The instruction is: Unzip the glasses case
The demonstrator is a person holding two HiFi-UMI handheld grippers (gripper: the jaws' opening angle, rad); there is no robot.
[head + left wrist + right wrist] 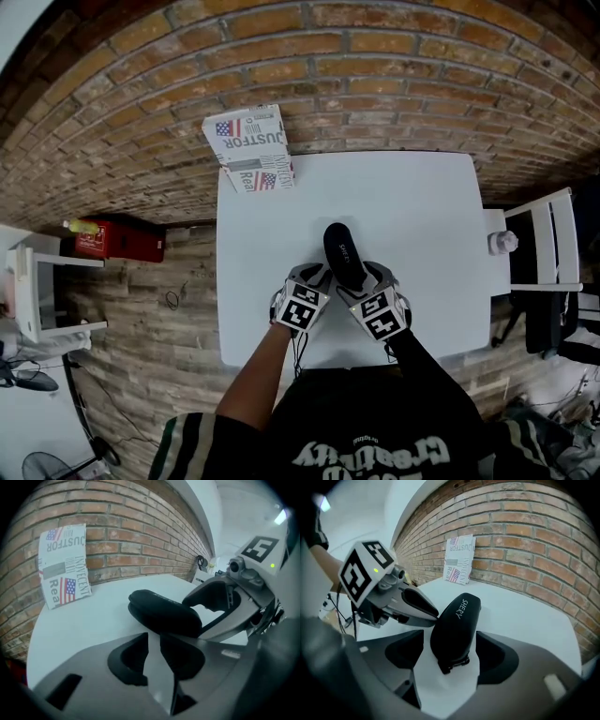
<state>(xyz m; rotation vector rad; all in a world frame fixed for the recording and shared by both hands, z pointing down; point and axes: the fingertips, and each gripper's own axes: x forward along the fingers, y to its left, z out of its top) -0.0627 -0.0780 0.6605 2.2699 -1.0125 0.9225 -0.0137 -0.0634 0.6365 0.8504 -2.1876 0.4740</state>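
A black oval glasses case (344, 254) with "SHERY" printed on it lies on the white table (422, 206), its long axis pointing away from me. My right gripper (364, 281) is open at the case's near end. In the right gripper view its jaws (449, 644) stand wide on either side of that end and its dark zipper tab (452, 662), without touching. My left gripper (317, 279) sits just left of the case. Its jaws (153, 641) leave a narrow gap with only table showing in it. The case (164, 613) lies just past their tips.
A printed box with flag pictures (251, 148) leans on the brick wall at the table's back left. A white chair (544, 246) stands to the right of the table. On the floor to the left sit a red box (117, 239) and a white shelf (42, 291).
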